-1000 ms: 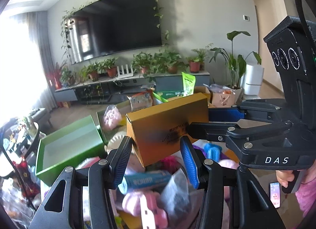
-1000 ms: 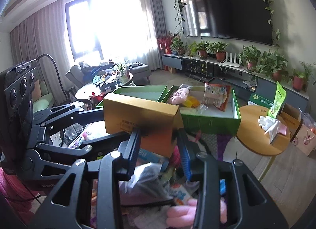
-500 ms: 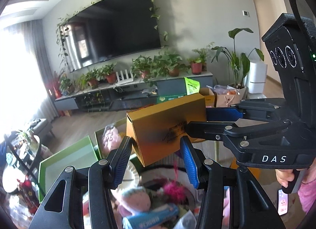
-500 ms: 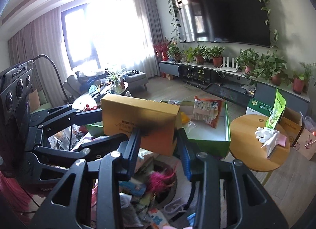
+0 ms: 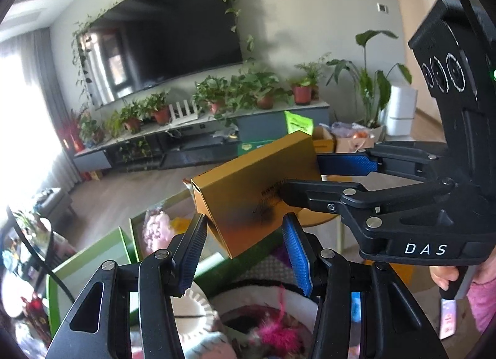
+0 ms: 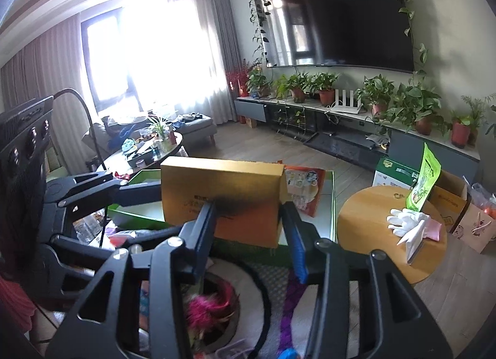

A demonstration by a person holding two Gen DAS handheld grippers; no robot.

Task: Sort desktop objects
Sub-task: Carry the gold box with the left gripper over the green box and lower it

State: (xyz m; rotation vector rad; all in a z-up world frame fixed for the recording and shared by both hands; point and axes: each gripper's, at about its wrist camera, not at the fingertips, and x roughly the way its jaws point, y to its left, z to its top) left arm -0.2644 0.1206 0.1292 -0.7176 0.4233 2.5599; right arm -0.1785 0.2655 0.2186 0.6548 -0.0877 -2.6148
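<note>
A gold cardboard box [image 5: 254, 191] [image 6: 223, 191] hangs in the air between both grippers, tilted, above a green tray [image 6: 333, 204]. My left gripper [image 5: 245, 219] is shut on the box's near end in the left wrist view. My right gripper [image 6: 249, 205] has the other end between its jaws, which are opening. Its left pad touches the box and its right pad stands a little off it. In the left wrist view the right gripper [image 5: 302, 174] reaches in from the right.
A second green tray [image 5: 93, 259] lies to the left. A snack bag [image 6: 305, 188] lies in the tray under the box. A round wooden table [image 6: 365, 210] with white gloves [image 6: 406, 222] stands to the right. Below are a pink feather toy [image 6: 207, 306] and a paper plate [image 5: 192, 306].
Both grippers have carried the box across, from over the clutter to over the green tray. The right gripper's jaws have widened and the box now tilts more.
</note>
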